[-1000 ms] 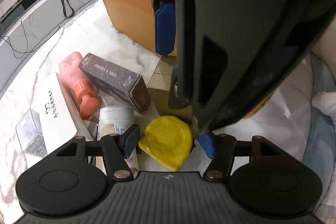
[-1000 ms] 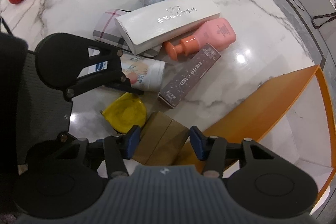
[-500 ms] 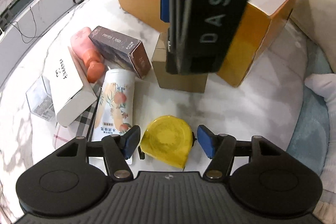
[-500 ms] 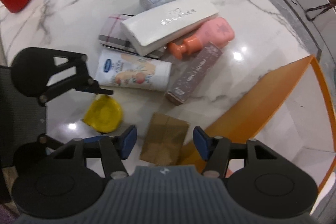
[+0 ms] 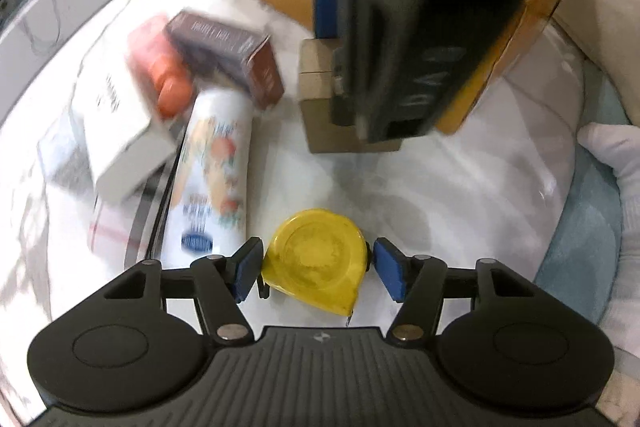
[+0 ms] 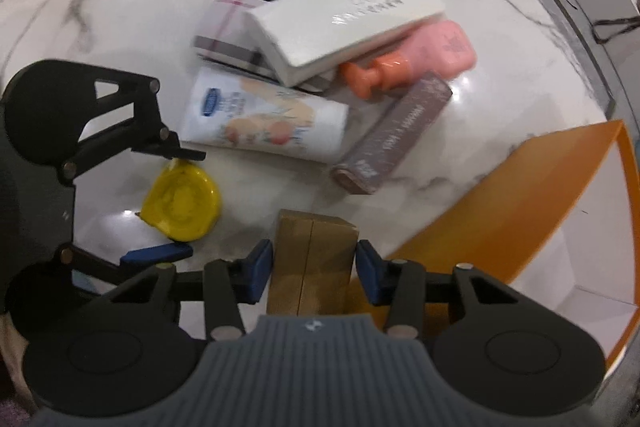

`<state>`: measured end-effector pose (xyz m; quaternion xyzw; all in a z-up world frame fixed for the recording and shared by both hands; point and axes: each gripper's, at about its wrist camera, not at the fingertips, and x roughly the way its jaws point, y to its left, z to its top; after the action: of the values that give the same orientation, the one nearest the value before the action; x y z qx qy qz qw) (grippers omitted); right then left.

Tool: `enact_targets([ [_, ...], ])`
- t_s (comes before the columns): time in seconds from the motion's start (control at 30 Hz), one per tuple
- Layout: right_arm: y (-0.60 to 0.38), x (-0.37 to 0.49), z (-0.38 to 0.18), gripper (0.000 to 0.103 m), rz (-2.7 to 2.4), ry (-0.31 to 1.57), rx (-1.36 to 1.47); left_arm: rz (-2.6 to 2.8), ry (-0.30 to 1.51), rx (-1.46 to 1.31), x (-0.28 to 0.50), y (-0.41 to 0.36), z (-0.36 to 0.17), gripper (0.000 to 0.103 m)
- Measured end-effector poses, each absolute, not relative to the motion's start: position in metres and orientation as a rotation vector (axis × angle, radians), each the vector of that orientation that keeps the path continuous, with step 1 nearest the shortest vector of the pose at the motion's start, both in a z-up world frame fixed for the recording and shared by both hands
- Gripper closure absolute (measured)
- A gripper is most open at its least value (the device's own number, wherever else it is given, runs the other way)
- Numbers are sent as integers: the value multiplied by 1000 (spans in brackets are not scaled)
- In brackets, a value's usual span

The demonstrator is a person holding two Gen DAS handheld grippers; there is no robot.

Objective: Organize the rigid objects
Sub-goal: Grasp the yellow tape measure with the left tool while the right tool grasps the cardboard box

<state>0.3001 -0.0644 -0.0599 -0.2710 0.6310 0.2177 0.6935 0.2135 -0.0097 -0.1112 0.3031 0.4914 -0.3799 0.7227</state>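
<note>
left gripper (image 5: 315,270) open, closer around yellow tape measure (image 5: 314,261) | right gripper (image 6: 314,275) open, now straddling brown box (image 6: 312,259)

yellow tape measure (image 5: 314,261): flat on marble | brown cardboard box (image 6: 312,259): upright, beside orange bin (image 6: 520,195)

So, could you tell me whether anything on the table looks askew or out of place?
Yes: the white box lies tilted across the plaid item and the pink pump bottle, which lies on its side, as does the printed tube. It is a loose heap beside the orange bin. No spill or damage shows.
</note>
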Motion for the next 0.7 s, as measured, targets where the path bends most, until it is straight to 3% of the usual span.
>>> enact_targets([
  [0.2, -50, 277, -58, 58, 565, 1393, -568, -768, 1135, 599, 208, 25, -111, 31],
  [0.33, -45, 269, -59, 46, 568, 1373, -570, -768, 1108, 600, 195, 39, -111, 26],
  [0.5, -52, 269, -69, 46, 550, 1392, -557, -788, 1106, 612, 201, 34, -112, 23],
  [0.63, -52, 267, -76, 47, 557, 1389, -543, -800, 1124, 581, 204, 32, -114, 26],
  [0.7, -53, 267, -80, 51, 557, 1386, -538, -803, 1128, 568, 206, 31, -115, 34],
])
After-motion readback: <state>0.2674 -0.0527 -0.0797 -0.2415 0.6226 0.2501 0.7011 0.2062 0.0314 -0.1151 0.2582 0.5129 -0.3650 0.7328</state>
